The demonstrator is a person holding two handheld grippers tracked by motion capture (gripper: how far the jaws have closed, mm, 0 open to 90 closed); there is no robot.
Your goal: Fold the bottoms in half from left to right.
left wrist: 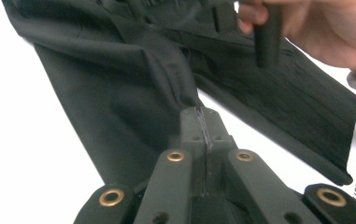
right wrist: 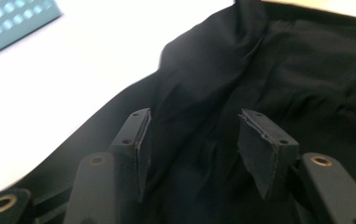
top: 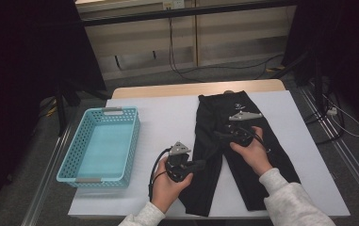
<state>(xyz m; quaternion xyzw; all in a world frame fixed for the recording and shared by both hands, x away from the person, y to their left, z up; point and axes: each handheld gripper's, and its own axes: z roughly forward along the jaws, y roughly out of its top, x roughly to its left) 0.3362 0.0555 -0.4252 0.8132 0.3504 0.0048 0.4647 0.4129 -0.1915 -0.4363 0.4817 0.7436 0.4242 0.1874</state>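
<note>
**Folding the black trousers: left holds, right re-grips**

I have the black trousers [top: 233, 146] spread lengthwise on the white table cover [top: 167, 117], waist at the far end, with the blue basket [top: 102, 143] well apart at the left. I judge this the early fold step: one leg pinned, nothing folded over yet. My left gripper [left wrist: 199, 126] has its jaws pressed together on a pinch of cloth at the inner edge of the left leg. My right gripper [right wrist: 192, 140] hovers over the crotch area, jaws apart with nothing between them. Next I need to lower the right onto cloth, close, then lift both together.
</note>
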